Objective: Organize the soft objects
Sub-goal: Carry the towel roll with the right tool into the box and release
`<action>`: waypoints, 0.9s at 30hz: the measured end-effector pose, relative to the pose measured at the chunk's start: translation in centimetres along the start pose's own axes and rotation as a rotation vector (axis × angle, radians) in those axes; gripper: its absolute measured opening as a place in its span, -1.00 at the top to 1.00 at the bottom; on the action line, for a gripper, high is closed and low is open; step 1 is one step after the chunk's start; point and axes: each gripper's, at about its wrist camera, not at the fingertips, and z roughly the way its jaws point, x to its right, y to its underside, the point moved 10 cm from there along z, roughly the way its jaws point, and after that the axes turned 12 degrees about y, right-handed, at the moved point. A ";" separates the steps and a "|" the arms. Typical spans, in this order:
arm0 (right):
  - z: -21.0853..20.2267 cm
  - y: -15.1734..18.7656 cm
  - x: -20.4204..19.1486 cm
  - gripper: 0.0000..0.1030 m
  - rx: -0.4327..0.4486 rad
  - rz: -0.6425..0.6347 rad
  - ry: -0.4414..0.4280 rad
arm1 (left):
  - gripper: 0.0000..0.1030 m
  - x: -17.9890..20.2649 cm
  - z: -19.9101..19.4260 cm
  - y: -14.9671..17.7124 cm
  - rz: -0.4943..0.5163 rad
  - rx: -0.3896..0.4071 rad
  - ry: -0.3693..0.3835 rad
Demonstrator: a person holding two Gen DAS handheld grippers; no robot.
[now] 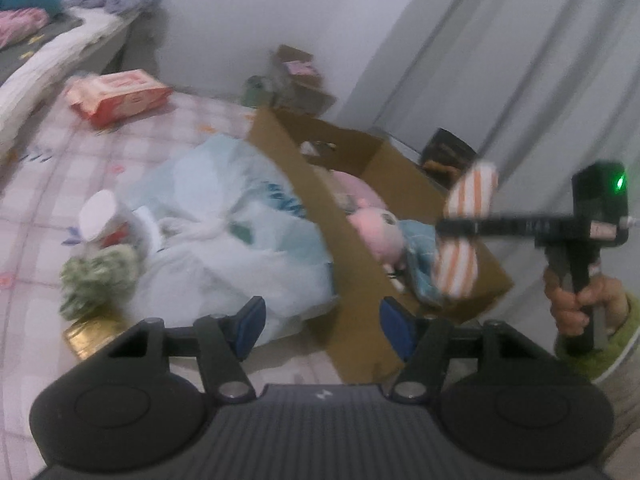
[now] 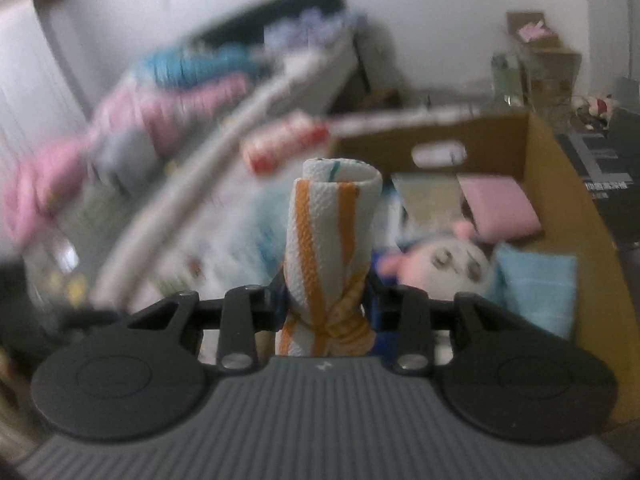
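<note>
My left gripper (image 1: 322,330): black linkages, blue pads | right gripper (image 2: 325,300): same | sleeve (image 1: 600,344): green.

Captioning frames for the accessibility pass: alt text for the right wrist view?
The right gripper is clamped on a rolled orange-and-white striped towel, which stands up between its fingers in front of an open cardboard box. The box holds a pink plush doll, a pink pad and a light blue cloth; the background is motion-blurred.
</note>
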 end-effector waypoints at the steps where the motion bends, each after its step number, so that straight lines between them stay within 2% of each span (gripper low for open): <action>1: 1.1 0.6 0.4 0.32 -0.054 -0.021 0.003 | -0.24 -0.5 -0.1 0.0 -0.012 0.006 -0.009; 5: 4.8 3.2 -0.4 0.32 -0.237 -0.121 -0.033 | -0.24 -1.7 -0.5 -0.1 -0.051 0.023 -0.030; 9: 8.7 5.3 -1.8 0.25 -0.402 -0.162 -0.071 | -0.24 -2.1 -0.6 -0.1 -0.062 0.024 -0.033; 12: 10.2 7.1 -3.5 0.23 -0.479 -0.183 -0.087 | -0.24 -2.3 -0.8 0.0 -0.066 0.025 -0.032; 16: 10.1 6.7 -2.7 0.12 -0.470 -0.133 -0.090 | -0.24 -2.7 -1.1 0.2 -0.068 0.026 -0.034; 19: 9.4 5.3 -1.7 0.05 -0.427 -0.062 -0.077 | -0.24 -3.1 -1.4 0.4 -0.077 0.031 -0.032; 27: 10.1 2.5 0.4 0.08 -0.315 0.115 -0.012 | -0.24 -3.7 -2.8 0.8 -0.088 0.055 -0.034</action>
